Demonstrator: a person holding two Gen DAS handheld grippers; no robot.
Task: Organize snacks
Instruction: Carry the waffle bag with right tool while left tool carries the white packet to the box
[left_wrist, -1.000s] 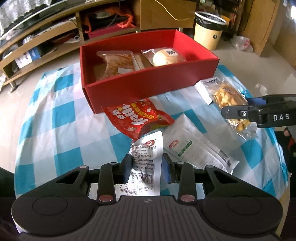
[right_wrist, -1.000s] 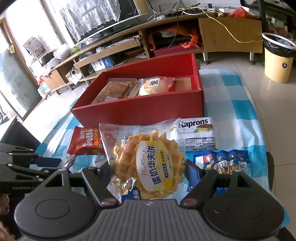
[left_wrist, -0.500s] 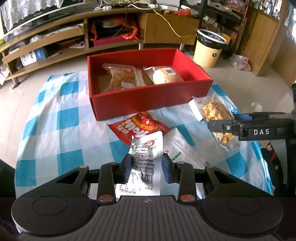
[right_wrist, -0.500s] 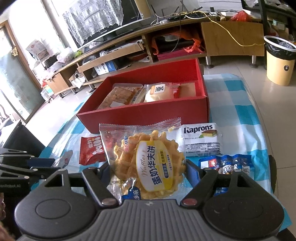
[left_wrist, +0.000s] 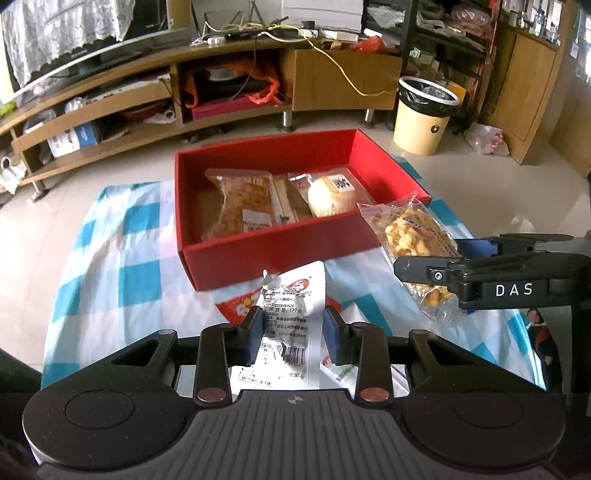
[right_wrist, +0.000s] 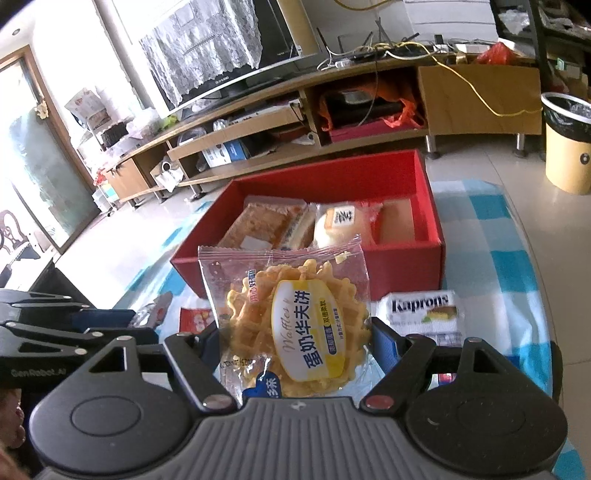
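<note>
A red box (left_wrist: 280, 251) stands on the blue checked cloth (left_wrist: 110, 258) and holds a brown snack pack (left_wrist: 240, 206) and a round bun pack (left_wrist: 330, 192). My left gripper (left_wrist: 293, 330) is shut on a white snack packet (left_wrist: 291, 295), held above the cloth in front of the box. My right gripper (right_wrist: 295, 339) is shut on a clear waffle pack (right_wrist: 295, 314), lifted near the box's front right corner; the waffle pack also shows in the left wrist view (left_wrist: 413, 236). The box shows in the right wrist view too (right_wrist: 332, 266).
A red snack bag (left_wrist: 240, 306) lies under my left packet. A white Kaprons pack (right_wrist: 424, 314) lies right of the waffle. A wooden TV stand (left_wrist: 184, 92) and a yellow bin (left_wrist: 421, 118) stand beyond the table. The table edge runs on the right.
Both grippers have risen and moved toward the red box with their packs. The waffle pack now hangs by the box's right front corner.
</note>
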